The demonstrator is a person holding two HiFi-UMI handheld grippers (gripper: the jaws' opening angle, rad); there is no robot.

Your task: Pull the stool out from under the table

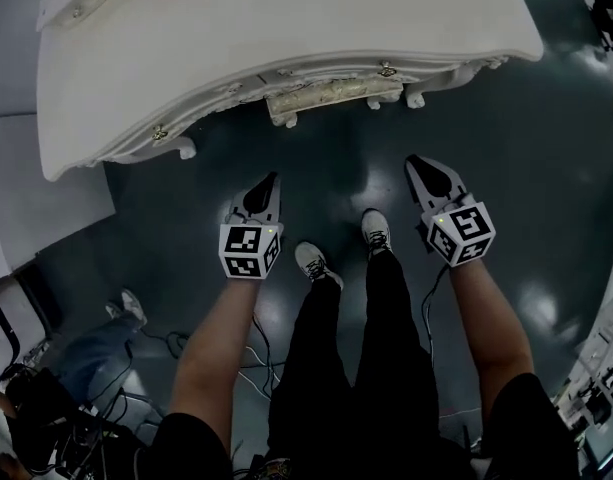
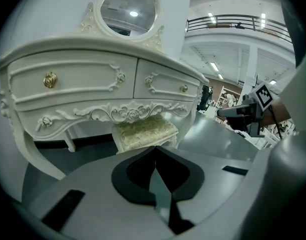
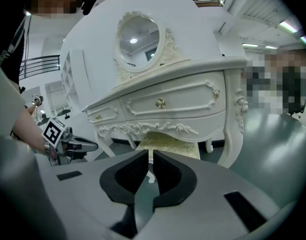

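The stool (image 1: 331, 96) is tucked under the white dressing table (image 1: 286, 18); only its pale cushioned front edge shows from above. In the left gripper view its patterned cushion (image 2: 143, 131) sits between the table's carved legs, and it appears again in the right gripper view (image 3: 167, 143). My left gripper (image 1: 270, 182) hovers over the dark floor short of the table, shut and empty. My right gripper (image 1: 419, 164) is level with it to the right, also shut with nothing between its jaws. Neither touches the stool.
The person's legs and two shoes (image 1: 316, 263) stand between the grippers. Cables and gear (image 1: 46, 418) lie at the lower left beside another person's shoe (image 1: 128, 306). An oval mirror (image 2: 128, 9) tops the table. The table's curved legs (image 3: 235, 134) flank the stool.
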